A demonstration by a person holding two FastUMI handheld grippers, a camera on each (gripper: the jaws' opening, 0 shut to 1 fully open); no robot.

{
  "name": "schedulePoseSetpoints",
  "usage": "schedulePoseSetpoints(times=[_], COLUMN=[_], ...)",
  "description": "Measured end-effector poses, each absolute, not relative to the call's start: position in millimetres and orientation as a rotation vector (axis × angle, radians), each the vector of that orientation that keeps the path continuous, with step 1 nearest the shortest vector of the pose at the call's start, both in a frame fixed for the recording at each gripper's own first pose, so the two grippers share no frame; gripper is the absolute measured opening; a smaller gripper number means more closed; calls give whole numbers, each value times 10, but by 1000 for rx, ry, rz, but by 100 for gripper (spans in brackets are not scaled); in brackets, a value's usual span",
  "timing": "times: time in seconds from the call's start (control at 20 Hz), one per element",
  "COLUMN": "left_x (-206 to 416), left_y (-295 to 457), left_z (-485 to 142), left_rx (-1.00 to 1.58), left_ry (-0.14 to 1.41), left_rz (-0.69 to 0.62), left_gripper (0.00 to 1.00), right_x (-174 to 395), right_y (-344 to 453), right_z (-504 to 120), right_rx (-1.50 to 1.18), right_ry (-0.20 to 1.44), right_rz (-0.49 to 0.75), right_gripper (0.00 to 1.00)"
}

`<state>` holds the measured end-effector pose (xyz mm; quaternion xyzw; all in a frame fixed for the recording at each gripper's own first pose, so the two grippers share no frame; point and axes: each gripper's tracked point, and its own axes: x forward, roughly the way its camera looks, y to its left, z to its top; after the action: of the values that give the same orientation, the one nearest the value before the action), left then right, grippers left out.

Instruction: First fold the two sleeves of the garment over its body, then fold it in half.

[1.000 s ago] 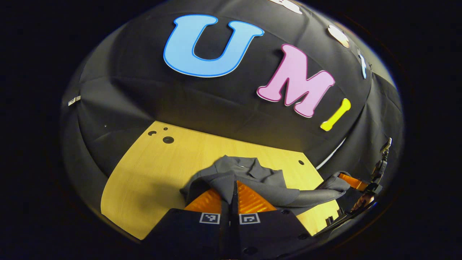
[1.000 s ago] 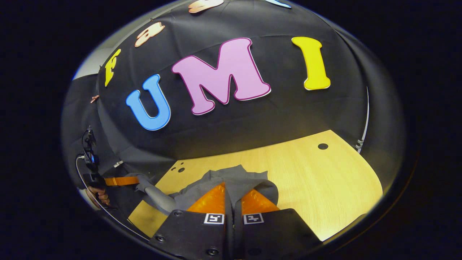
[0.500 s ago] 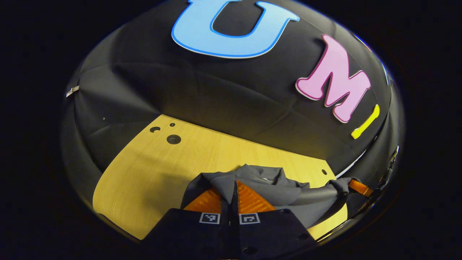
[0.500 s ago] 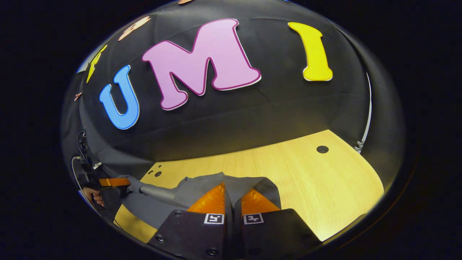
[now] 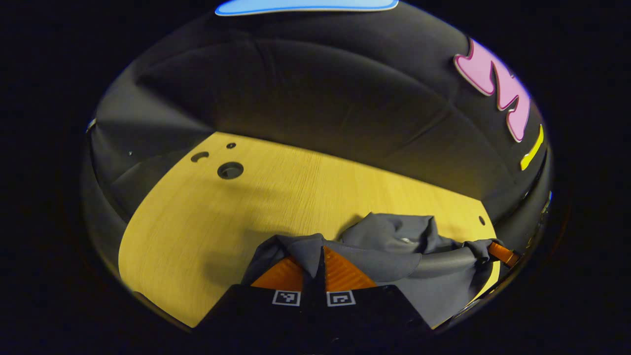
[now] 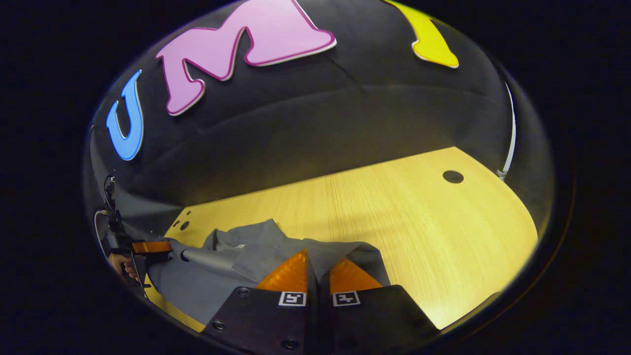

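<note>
Grey garment (image 5: 394, 256) hangs pinched in both my closed fingers, left (image 5: 319, 254) and right (image 6: 315, 259), above the counter (image 6: 419, 222); uneven lowering risks a crooked, bunched fold.

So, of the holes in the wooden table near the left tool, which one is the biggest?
The round hole nearest the tool. The curved slot and the tiny hole lie beyond it on the table.

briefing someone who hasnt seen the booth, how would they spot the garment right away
Start from the light wooden table in front of the black cloth wall. On its near side, the garment is a soft dark grey bundle, bunched and creased, stretched between the left claw and the right claw, each pinching an edge. It is the one cloth item on the table, whose other marks are round holes.
</note>
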<state>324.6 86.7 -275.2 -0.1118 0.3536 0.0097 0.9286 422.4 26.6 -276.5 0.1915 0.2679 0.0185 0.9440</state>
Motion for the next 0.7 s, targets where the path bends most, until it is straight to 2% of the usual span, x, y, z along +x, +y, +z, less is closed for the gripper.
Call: schedulePoseSetpoints(times=[0.15, 0.2, 0.45, 0.5, 0.55, 0.6, 0.65, 0.7], left_x=[3274, 3296, 3242, 3232, 3203, 3188, 3151, 3128], left_y=[882, 877, 847, 837, 855, 861, 869, 861], left_z=[-2954, -3015, -3052, -3058, -3068, -3057, -3029, -2995], left_rx=[-233, -231, -223, -219, -212, -205, -197, -192], left_ry=[753, 760, 777, 781, 784, 782, 776, 767], left_rz=[53, 59, 66, 65, 68, 66, 65, 61], left_gripper=[6, 6, 8, 15, 19, 29, 34, 48], right_x=[4264, 4265, 4228, 4220, 4196, 4171, 4141, 4099], right_y=[286, 296, 302, 293, 233, 156, 87, 46], right_z=[-3016, -3105, -3238, -3216, -3182, -3129, -3050, -2972], right_rx=[396, 392, 459, 461, 443, 412, 380, 360], right_ry=[604, 619, 693, 692, 694, 678, 660, 646], right_rz=[27, 24, -3, -5, -21, -42, -60, -68], right_gripper=[5, 0, 22, 26, 21, 24, 38, 29])
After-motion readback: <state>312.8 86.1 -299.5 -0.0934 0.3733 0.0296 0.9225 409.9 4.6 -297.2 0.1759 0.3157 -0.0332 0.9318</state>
